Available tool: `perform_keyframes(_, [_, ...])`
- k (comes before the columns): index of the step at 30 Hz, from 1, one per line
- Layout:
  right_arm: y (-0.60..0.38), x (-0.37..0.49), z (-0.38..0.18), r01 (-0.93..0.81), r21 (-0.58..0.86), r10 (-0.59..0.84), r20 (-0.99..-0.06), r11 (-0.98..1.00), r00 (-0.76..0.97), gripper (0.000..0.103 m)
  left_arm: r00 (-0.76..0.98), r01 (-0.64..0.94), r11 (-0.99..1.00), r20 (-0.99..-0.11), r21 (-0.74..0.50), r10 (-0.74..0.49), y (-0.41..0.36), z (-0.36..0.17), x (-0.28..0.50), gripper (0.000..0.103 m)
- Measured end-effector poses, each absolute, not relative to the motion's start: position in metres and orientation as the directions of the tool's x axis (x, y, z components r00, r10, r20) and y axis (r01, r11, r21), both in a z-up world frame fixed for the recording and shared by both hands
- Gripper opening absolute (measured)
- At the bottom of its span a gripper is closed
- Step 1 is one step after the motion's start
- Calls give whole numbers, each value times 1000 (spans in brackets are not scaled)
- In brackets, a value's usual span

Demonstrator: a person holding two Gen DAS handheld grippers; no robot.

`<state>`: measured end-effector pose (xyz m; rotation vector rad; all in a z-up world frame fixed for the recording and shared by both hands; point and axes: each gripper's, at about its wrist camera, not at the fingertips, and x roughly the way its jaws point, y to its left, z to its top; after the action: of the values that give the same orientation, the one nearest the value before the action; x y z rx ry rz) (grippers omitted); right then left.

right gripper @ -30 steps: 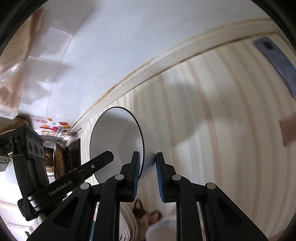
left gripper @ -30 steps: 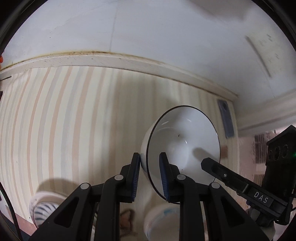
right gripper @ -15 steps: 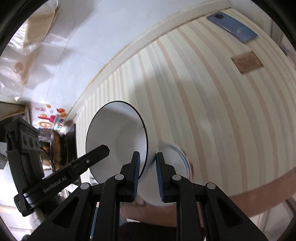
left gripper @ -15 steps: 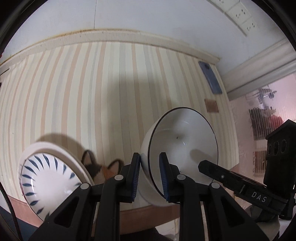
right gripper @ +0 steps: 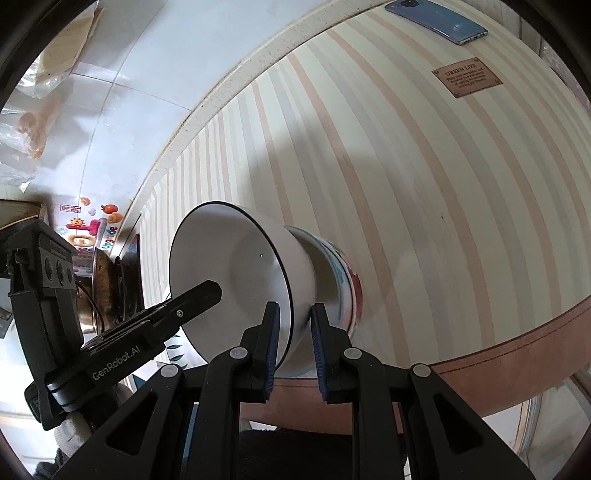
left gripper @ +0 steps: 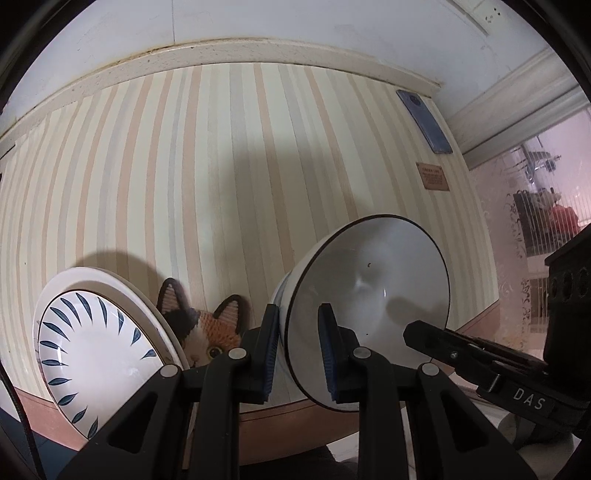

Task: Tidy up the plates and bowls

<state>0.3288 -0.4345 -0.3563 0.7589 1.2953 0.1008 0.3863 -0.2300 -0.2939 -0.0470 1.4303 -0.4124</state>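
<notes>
A white bowl point(left gripper: 369, 306) with a thin black rim is tilted over the striped table point(left gripper: 207, 177). My left gripper point(left gripper: 299, 350) is shut on its rim from one side. My right gripper point(right gripper: 293, 343) is shut on the same bowl's point(right gripper: 236, 273) rim from the opposite side. The bowl's base sits at the mouth of a second bowl point(right gripper: 343, 284) with blue and red pattern; whether they touch I cannot tell. A white plate point(left gripper: 99, 354) with blue leaf marks lies left of the grippers. A finger point(left gripper: 436, 339) of the right gripper shows across the bowl.
A cat-shaped coaster point(left gripper: 207, 328) lies between the plate and the bowl. A blue phone point(right gripper: 439, 18) and a brown label point(right gripper: 467, 77) are at the table's far side. The brown table edge point(right gripper: 517, 347) runs close below the bowls. Dark pans point(right gripper: 107, 284) stand at the left.
Both grippers carried the white bowl toward the table's near edge. The plate and cat coaster came into view, and the patterned bowl now shows under the white bowl.
</notes>
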Motion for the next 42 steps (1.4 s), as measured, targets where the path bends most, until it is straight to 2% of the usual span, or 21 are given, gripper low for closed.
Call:
perform_keyframes(21, [-425, 331, -362, 351, 488, 420, -871, 799, 255, 22, 71, 298, 927, -963, -228, -260, -242, -306, 379, 19])
perform_keyframes(29, [-424, 331, -356, 351, 482, 414, -874, 803, 252, 23, 83, 332, 928, -975, -168, -206, -242, -297, 375, 20])
perform_keyframes(31, [-426, 329, -350, 356, 472, 401, -879, 807, 257, 28, 81, 348, 925, -978, -153, -192, -241, -290, 373, 20])
perform_keyframes(33, [-427, 326, -341, 363, 458, 384, -886, 811, 260, 42, 93, 368, 921, -980, -131, -176, -239, -279, 369, 20])
perform_keyframes(34, [-427, 323, -332, 363, 433, 356, -897, 825, 261, 46, 106, 386, 915, -979, -120, -173, -238, -270, 367, 20])
perform_keyframes(35, [-427, 321, -328, 362, 420, 341, -903, 832, 263, 51, 116, 396, 911, -977, -117, -176, -237, -264, 366, 21])
perform_keyframes(36, [-426, 317, -318, 360, 399, 316, -910, 843, 270, 54, 130, 409, 906, -976, -107, -174, -236, -256, 364, 27])
perform_keyframes(37, [-425, 314, -311, 357, 387, 301, -914, 850, 273, 56, 140, 422, 901, -974, -104, -178, -235, -247, 362, 29])
perform_keyframes(39, [-422, 307, -294, 349, 358, 268, -921, 866, 281, 66, 151, 435, 894, -969, -112, -195, -231, -233, 360, 29])
perform_keyframes(41, [-418, 300, -279, 333, 336, 242, -925, 881, 293, 74, 166, 449, 886, -964, -111, -206, -226, -218, 357, 40])
perform_keyframes(42, [-417, 297, -272, 326, 326, 230, -926, 887, 298, 77, 172, 455, 883, -962, -114, -213, -224, -212, 357, 58])
